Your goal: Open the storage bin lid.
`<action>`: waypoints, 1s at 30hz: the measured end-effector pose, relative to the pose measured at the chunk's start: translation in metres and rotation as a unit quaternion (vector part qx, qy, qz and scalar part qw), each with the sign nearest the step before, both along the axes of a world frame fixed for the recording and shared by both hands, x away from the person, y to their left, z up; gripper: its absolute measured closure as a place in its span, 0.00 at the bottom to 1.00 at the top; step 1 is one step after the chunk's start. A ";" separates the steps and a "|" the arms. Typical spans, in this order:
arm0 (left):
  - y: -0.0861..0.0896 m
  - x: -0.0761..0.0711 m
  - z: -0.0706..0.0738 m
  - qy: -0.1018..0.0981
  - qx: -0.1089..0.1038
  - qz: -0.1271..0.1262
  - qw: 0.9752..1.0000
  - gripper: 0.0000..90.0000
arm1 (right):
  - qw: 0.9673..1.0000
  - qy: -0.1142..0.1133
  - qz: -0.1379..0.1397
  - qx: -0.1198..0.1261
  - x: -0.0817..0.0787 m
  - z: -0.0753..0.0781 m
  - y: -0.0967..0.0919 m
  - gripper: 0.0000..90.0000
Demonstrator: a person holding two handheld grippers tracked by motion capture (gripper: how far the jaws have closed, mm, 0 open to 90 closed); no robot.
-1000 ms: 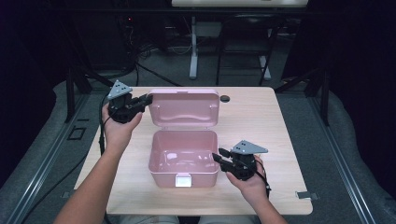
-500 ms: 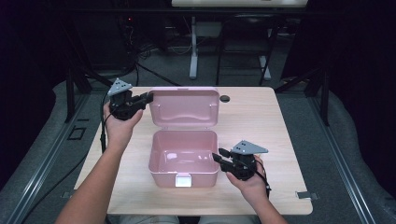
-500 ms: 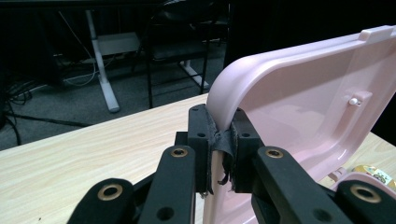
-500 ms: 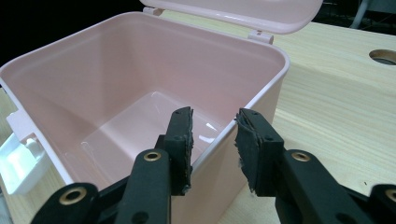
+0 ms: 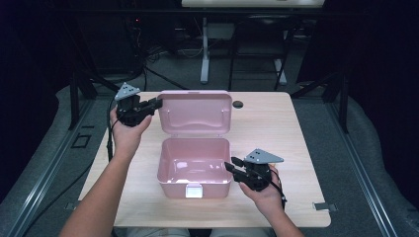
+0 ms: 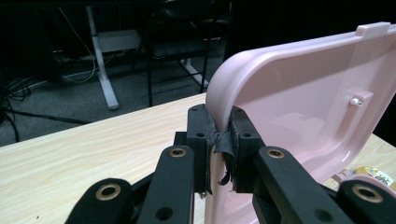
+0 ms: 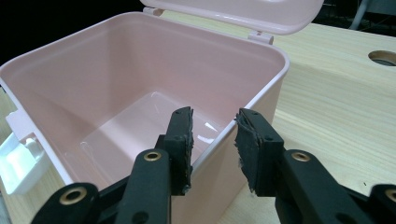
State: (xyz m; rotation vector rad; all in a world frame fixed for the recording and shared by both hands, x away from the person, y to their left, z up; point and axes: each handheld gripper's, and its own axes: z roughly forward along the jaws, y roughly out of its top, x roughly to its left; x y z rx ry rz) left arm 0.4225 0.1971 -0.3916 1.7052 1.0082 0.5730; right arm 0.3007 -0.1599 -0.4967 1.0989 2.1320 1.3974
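Note:
A pink plastic box (image 5: 164, 168) stands open and empty at the middle of the wooden table (image 5: 276, 133). Its lid (image 5: 195, 111) is tilted back behind it. My left gripper (image 5: 156, 103) is shut on the lid's upper left corner; in the left gripper view the pads (image 6: 198, 135) pinch the lid's rounded edge (image 6: 299, 107). My right gripper (image 5: 231, 164) straddles the box's right wall. In the right gripper view (image 7: 212, 135) one jaw is inside the box (image 7: 116, 70) and one outside, with a gap beside the rim.
A white latch (image 5: 193, 190) sits on the box's front wall, also visible at the left edge (image 7: 18, 158). A round cable hole (image 5: 238, 104) lies in the table behind the lid. Dark desk legs and cables stand beyond the far edge.
The left gripper has shifted a little farther back with the lid's corner. The right gripper has kept still.

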 end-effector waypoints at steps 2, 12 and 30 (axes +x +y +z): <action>0.000 0.001 0.000 0.000 0.000 0.001 1.000 0.90 | 1.000 -0.001 0.000 0.000 0.000 0.000 0.000 0.73; 0.001 0.004 -0.004 0.012 0.002 0.006 1.000 0.90 | 1.000 -0.003 0.002 0.002 0.000 -0.001 0.000 0.73; -0.005 0.000 -0.010 0.018 0.004 -0.016 1.000 0.91 | 1.000 -0.004 -0.001 0.003 0.001 -0.001 -0.002 0.73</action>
